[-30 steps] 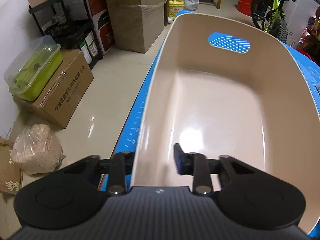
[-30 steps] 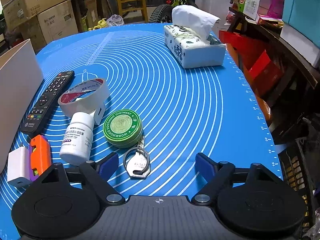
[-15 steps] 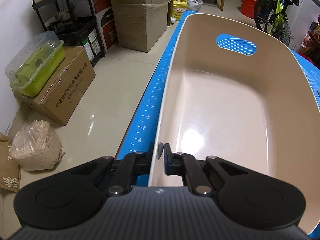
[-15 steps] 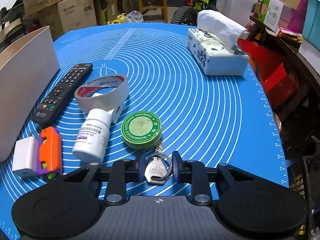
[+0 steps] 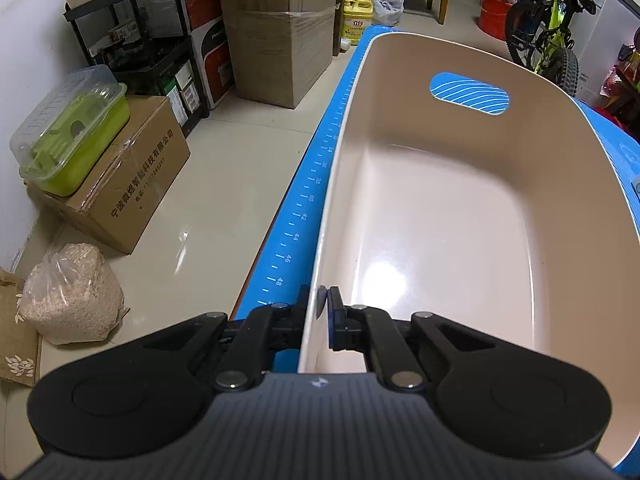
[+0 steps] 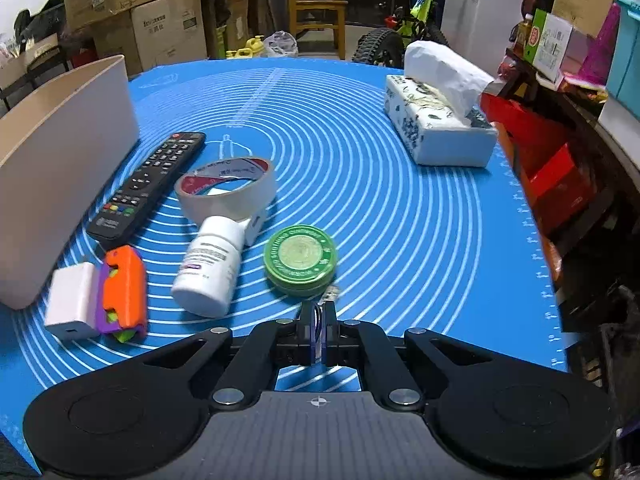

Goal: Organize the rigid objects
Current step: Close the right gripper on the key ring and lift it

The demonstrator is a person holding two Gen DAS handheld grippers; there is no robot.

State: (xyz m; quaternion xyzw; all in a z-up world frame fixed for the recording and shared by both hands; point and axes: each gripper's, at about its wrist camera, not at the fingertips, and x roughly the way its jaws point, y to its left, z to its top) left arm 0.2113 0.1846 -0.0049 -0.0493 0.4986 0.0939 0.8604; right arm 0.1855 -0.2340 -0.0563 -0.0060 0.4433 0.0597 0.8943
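My right claw is pinched narrow on thin metal, seemingly a key ring, barely visible. It could slip or snag the round green ointment tin at 12 o'clock. My left claw clamps the beige plastic tub's rim; tugging could tip it.

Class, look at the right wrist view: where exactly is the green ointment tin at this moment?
The green ointment tin lies flat on the blue mat, just ahead of the right tongs, with the white pill bottle to its left.
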